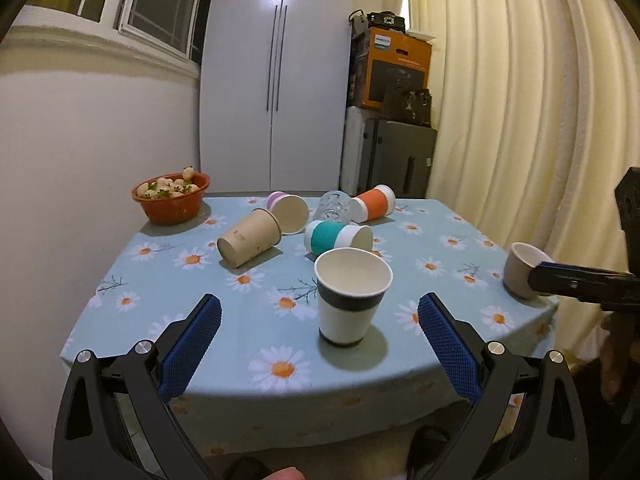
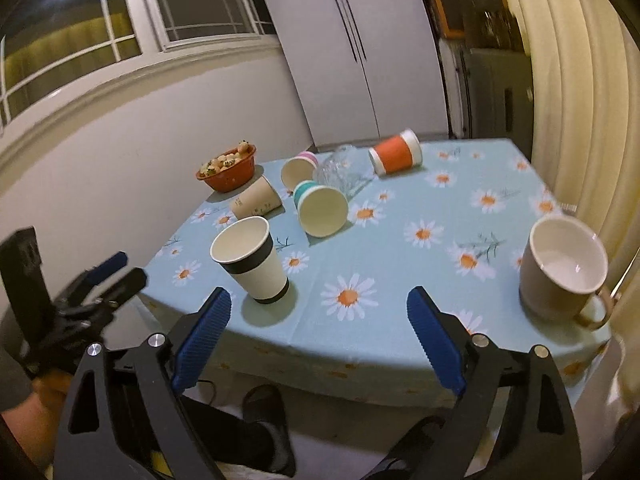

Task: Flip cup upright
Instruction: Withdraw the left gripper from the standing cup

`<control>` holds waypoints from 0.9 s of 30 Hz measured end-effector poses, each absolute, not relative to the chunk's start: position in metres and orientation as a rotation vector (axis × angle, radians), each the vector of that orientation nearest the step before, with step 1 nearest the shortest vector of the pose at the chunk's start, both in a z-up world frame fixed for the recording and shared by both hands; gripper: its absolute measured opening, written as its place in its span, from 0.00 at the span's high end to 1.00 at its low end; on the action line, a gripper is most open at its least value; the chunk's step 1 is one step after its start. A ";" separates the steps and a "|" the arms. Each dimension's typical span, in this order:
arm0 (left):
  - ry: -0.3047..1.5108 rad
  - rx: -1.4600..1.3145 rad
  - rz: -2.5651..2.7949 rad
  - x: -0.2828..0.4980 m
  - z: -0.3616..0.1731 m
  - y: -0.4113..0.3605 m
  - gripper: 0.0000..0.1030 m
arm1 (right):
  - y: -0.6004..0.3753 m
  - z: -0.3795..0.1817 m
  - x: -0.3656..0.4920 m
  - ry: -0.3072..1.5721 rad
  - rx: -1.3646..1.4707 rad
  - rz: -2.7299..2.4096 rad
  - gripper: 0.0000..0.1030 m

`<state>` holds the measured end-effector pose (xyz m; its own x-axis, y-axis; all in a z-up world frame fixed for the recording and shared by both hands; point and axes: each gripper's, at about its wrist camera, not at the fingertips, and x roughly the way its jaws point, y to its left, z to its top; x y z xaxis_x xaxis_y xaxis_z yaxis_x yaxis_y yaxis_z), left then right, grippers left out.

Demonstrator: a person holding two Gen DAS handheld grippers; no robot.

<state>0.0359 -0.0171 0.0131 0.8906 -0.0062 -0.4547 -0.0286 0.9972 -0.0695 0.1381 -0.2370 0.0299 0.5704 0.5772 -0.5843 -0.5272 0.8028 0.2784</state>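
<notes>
A white paper cup with a dark band (image 1: pixel 350 298) (image 2: pixel 252 260) stands upright near the table's front edge. Behind it lie on their sides a teal cup (image 1: pixel 336 236) (image 2: pixel 320 208), a tan cup (image 1: pixel 248 242) (image 2: pixel 256 202), a pink cup (image 1: pixel 288 212) (image 2: pixel 298 168), an orange cup (image 1: pixel 374 203) (image 2: pixel 396 152) and a clear glass (image 1: pixel 334 205) (image 2: pixel 340 170). My left gripper (image 1: pixel 319 318) is open and empty, just in front of the upright cup. My right gripper (image 2: pixel 319 310) is open and empty over the front edge.
A grey mug (image 1: pixel 522 274) (image 2: pixel 560 268) stands upright at the table's right front corner. A red bowl of food (image 1: pixel 172 198) (image 2: pixel 228 168) sits at the back left. The table (image 1: pixel 200 320) has a blue daisy cloth. Curtain right, wall left.
</notes>
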 end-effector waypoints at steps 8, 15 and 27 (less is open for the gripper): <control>0.489 -0.054 -0.072 -0.001 0.023 -0.005 0.07 | -0.235 0.041 0.115 0.647 0.036 0.647 0.05; 0.492 -0.064 -0.110 -0.018 0.023 0.000 0.07 | -0.237 0.049 0.096 0.617 -0.029 0.625 0.05; 0.472 -0.061 -0.086 -0.031 0.018 -0.007 0.07 | -0.235 0.038 0.072 0.562 -0.097 0.624 0.05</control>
